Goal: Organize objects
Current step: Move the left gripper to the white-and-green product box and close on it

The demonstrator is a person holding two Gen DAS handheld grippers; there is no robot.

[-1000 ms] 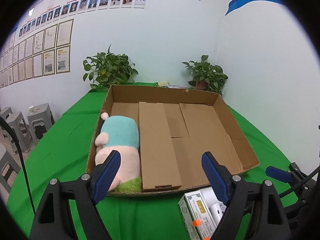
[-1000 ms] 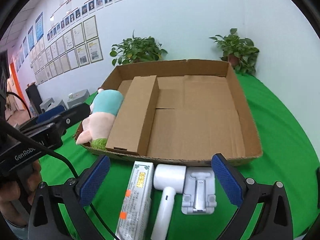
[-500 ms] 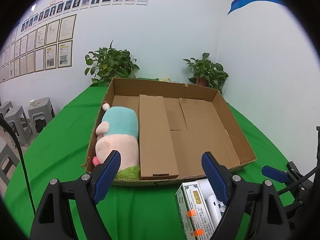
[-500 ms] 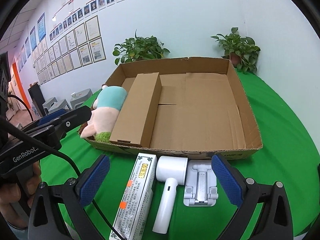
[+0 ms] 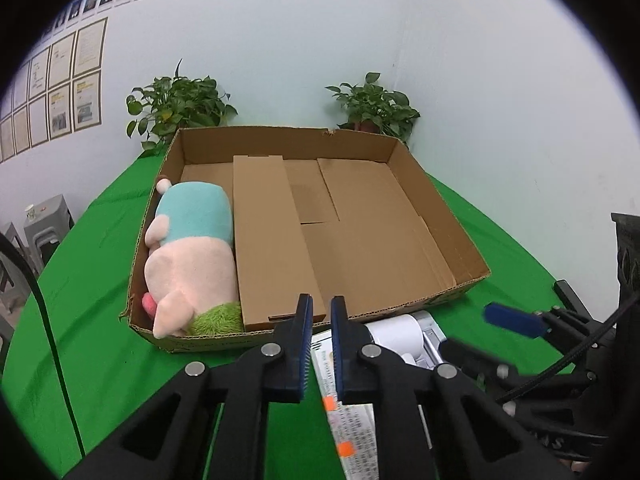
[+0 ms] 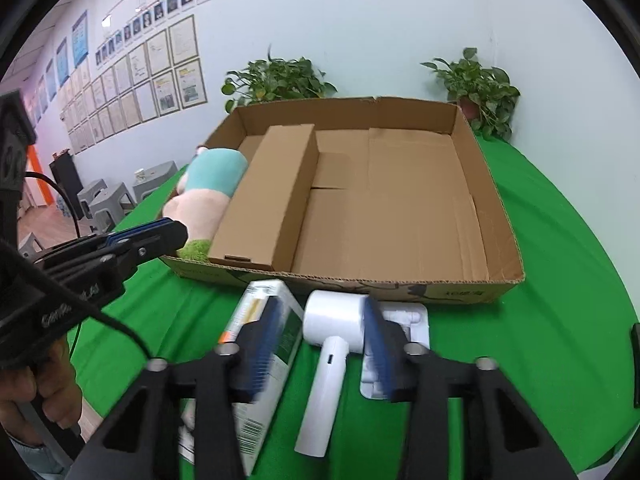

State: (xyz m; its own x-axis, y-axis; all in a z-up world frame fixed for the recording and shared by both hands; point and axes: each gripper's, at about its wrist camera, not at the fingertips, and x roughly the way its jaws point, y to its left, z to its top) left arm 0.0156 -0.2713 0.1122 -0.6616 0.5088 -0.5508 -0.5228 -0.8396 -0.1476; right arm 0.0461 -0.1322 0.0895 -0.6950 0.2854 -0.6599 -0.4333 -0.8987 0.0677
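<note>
The left gripper hovers low over a green table, its two blue-padded jaws drawn nearly together with only a thin gap between them and nothing held. Just past its tips, toward 5 o'clock in the left wrist view, lies a white and green carton with orange stickers. The right gripper is partly closed, its blurred blue pads spaced about as wide as the head of a white hair dryer; the left pad overlaps the white and green carton and the right pad sits by the dryer head's right side, though whether either pad touches cannot be told. The dryer's handle points back toward 6 o'clock. Just beside the dryer, at 3 o'clock from it, lies a white plastic stand. All three items rest on the table just in front of a large open cardboard box, at 12 o'clock from both grippers. Inside the box, along its left wall, lies a pink and teal plush toy with a green tuft at its near end, and touching its right side is a long closed brown carton. Two potted plants stand behind the box against a white wall.
</note>
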